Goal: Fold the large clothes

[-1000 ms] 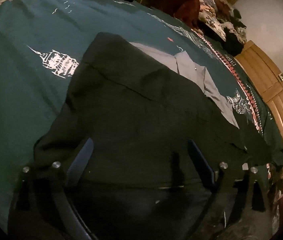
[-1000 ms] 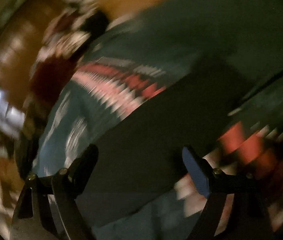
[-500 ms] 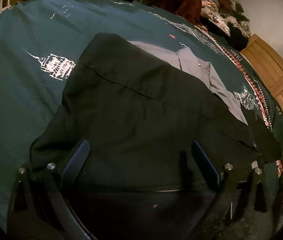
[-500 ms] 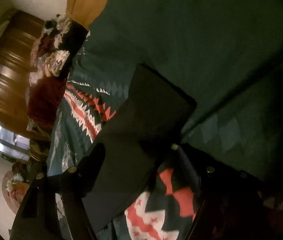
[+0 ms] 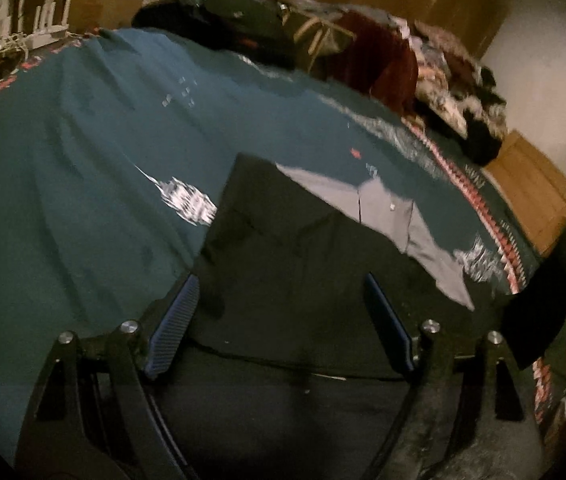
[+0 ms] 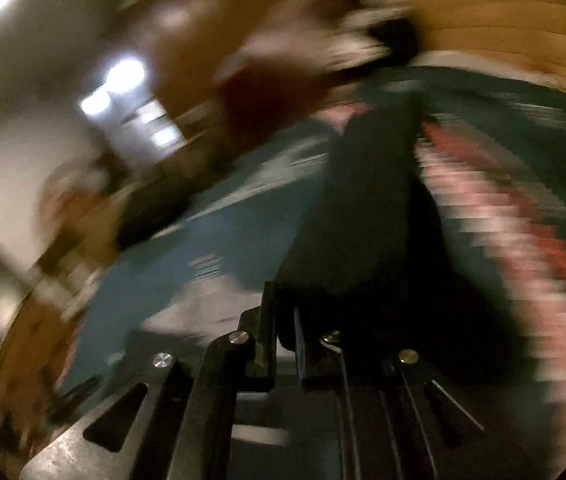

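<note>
The teal blanket [image 5: 83, 200] shows blurred, unreadable lettering [image 5: 471, 172].

Looking like a home bedroom: teal patterned bedspread [image 5: 95, 184] covering a bed, laundry heap [image 5: 435, 84] piling at far edge, wood wardrobe doors [image 5: 539, 184] standing alongside.

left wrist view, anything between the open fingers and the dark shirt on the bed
Nothing visible does: the left gripper is open just above the dark shirt, which lies on the teal bedspread.
</note>
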{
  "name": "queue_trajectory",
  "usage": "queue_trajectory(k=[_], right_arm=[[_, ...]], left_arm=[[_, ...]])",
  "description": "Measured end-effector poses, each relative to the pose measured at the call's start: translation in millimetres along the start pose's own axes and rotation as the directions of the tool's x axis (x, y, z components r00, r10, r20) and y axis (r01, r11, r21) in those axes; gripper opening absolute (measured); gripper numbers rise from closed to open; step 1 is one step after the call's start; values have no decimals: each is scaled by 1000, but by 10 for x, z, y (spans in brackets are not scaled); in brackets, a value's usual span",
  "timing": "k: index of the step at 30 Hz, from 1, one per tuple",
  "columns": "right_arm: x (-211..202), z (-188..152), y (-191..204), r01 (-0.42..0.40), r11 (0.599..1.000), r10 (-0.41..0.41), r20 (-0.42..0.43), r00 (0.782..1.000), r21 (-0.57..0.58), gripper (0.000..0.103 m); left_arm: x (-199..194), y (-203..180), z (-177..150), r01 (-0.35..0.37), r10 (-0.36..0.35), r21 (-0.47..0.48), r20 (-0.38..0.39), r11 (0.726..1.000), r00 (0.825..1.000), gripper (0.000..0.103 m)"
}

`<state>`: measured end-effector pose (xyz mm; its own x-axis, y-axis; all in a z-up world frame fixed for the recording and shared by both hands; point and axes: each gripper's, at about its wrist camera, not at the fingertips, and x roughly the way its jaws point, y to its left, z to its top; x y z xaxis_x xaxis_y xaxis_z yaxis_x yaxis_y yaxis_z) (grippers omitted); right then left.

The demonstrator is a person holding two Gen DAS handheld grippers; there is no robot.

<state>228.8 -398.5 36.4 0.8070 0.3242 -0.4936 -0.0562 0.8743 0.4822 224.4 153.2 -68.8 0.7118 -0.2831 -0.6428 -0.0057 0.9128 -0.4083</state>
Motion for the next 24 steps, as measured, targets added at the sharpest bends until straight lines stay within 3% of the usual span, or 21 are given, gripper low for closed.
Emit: queue_trajectory(k=[4, 7, 13, 17, 20, 21, 23, 24], right_arm=[[1138, -424, 1249, -167, 979, 149, -151, 977, -114, 11], [1940, -881, 1799, -221, 964, 172, -286, 943, -149, 11], [2921, -1599, 1944, -188, 971, 101, -465, 879, -144, 12], [2961, -1760, 1918, -205, 963, 95, -493, 865, -174, 20], [2681, -1791, 1971, -216, 952, 85, -492, 866, -216, 33], [2537, -1767, 1953, -216, 950, 86, -477, 875, -224, 34], [2003, -1638, 1819, -203, 951, 103, -380, 919, -235, 35], [1741, -1560, 1680, -179, 956, 97, -327, 940, -232, 44]], left_arm=[[-128, 140, -1, -18, 18, -8, 15, 1000, 1000, 83], [-145, 286, -56, -29, 29, -24, -3, 999, 1000, 83], [-59, 530, -146, -30, 27, -75, -41, 997, 999, 83], [60, 479, -187, -9, 4, -72, -61, 997, 998, 83], [69, 417, -193, 6, -10, -67, -58, 998, 998, 83], [54, 401, -186, 13, -16, -63, -55, 998, 998, 83], [33, 354, -172, 37, -39, -49, -56, 998, 998, 84], [37, 322, -159, 57, -60, -41, -62, 998, 996, 84]])
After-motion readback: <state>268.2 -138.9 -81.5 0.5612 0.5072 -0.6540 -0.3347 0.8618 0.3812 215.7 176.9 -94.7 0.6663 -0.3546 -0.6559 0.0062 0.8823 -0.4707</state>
